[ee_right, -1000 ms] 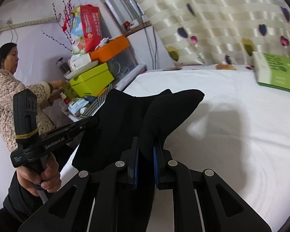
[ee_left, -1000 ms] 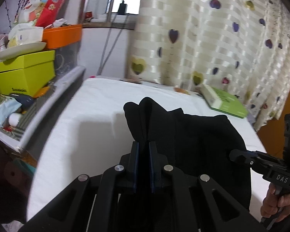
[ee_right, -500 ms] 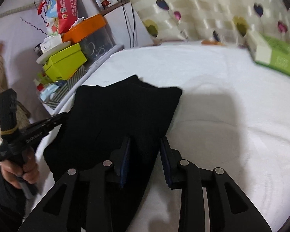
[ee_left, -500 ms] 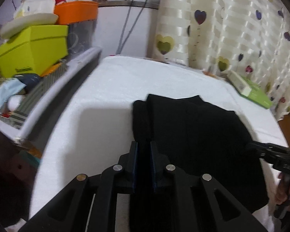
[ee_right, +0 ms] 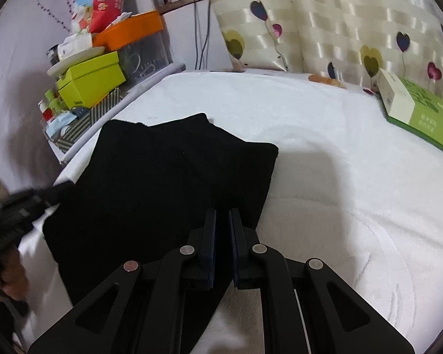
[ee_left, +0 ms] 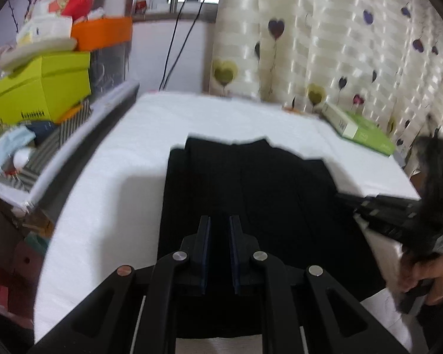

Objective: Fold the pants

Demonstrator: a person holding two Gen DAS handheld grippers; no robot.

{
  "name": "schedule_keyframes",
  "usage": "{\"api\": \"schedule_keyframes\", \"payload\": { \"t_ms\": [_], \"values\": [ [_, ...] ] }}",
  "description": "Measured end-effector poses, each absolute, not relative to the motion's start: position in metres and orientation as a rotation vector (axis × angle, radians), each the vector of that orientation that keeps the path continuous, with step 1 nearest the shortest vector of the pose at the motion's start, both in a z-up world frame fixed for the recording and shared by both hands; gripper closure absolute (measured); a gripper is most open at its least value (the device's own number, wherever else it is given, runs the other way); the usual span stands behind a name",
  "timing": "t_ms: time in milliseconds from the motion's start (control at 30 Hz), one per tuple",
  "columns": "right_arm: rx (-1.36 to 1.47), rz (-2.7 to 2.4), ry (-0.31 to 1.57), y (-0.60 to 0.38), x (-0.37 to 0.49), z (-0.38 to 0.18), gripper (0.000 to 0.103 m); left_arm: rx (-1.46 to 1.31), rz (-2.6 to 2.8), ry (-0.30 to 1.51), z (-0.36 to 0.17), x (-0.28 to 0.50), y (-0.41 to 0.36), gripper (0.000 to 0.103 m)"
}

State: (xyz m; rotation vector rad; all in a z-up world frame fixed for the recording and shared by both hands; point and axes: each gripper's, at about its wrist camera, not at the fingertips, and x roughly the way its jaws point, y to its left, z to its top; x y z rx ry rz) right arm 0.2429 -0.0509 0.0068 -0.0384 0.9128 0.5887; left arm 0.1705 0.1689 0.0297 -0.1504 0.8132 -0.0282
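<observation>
The black pants (ee_left: 251, 183) lie folded flat on the white bed (ee_left: 112, 183). My left gripper (ee_left: 220, 221) hovers over their near part, its jaws almost together; black cloth fills the narrow gap and I cannot tell whether any is pinched. In the right wrist view the pants (ee_right: 168, 177) spread to the left. My right gripper (ee_right: 223, 214) stands over their near right edge with jaws nearly together and nothing visibly held. The right gripper (ee_left: 398, 215), blurred, shows at the pants' right side with a hand (ee_left: 422, 277) on its handle.
A green and white box (ee_right: 413, 109) lies on the bed at the far right by the heart-patterned curtain (ee_left: 339, 44). A cluttered shelf with a lime box (ee_left: 41, 88) and an orange bin (ee_left: 103, 32) lines the bed's left side. Bare sheet (ee_right: 339, 177) stretches right of the pants.
The pants went from hanging bunched in both grippers to lying flat. The right gripper opened half a second ago, drew back and has closed again. The left gripper sits further in from the pants' left edge.
</observation>
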Motion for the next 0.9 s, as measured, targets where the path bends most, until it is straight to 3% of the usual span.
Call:
{"api": "schedule_keyframes", "payload": {
  "t_ms": [267,433,500,600,900],
  "values": [
    [-0.088,0.684,0.835,-0.053,0.173,0.032,0.094,-0.102,0.001,0.776,0.042,0.137,0.155,0.089],
    [-0.163,0.71,0.847,-0.041,0.15,0.01,0.09,-0.043,-0.047,0.785,0.038,0.119,0.127,0.089],
    [-0.146,0.704,0.833,-0.044,0.15,0.011,0.086,-0.012,-0.04,0.811,0.027,0.122,0.12,0.089],
    [-0.108,0.675,0.853,-0.054,0.146,0.02,0.07,0.004,-0.017,0.803,0.033,0.114,0.114,0.089],
    [-0.166,0.689,0.804,-0.063,0.086,0.031,0.069,-0.041,0.026,0.772,0.052,0.063,0.095,0.089]
  ]
}}
